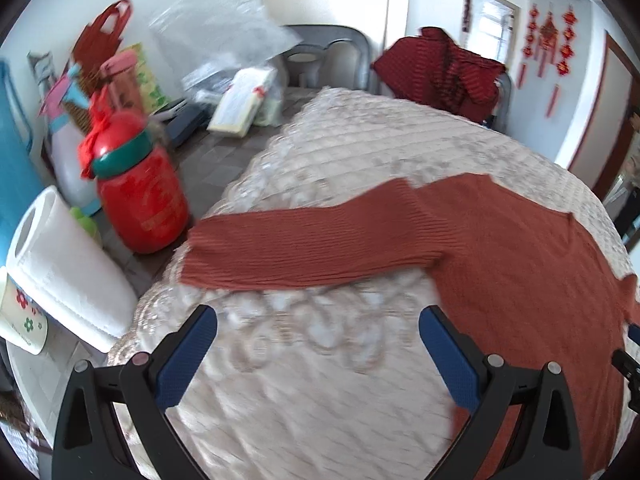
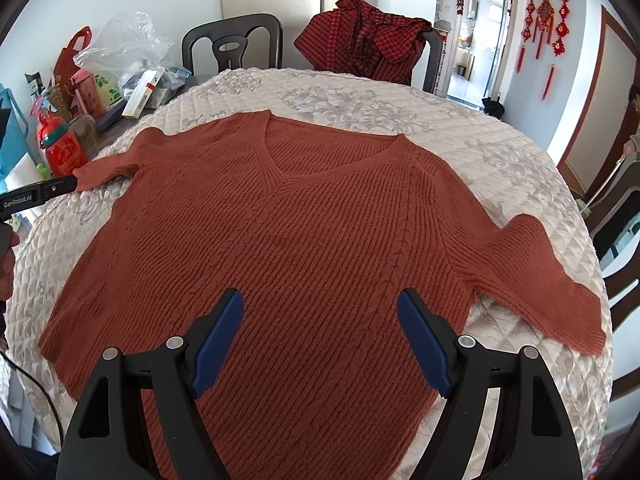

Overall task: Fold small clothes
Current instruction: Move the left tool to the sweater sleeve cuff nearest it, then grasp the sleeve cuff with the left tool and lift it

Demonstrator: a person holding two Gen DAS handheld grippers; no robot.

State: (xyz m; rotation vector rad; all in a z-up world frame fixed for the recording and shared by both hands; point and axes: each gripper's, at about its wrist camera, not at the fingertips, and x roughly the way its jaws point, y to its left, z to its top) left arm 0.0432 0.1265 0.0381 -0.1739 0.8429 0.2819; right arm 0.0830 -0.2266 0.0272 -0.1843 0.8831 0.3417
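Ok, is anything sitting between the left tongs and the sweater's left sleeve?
Nothing visible. The left tongs are open over bare quilted cover, and the sleeve lies flat just ahead. The red jar stands off to the side.

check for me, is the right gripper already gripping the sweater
No, the right gripper is open above the flat rust sweater, fingers spread with no fabric between them.

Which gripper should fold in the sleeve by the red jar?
Probably the left gripper. It hangs open in front of that sleeve of the sweater, near the red jar. The right gripper is open above the sweater's middle.
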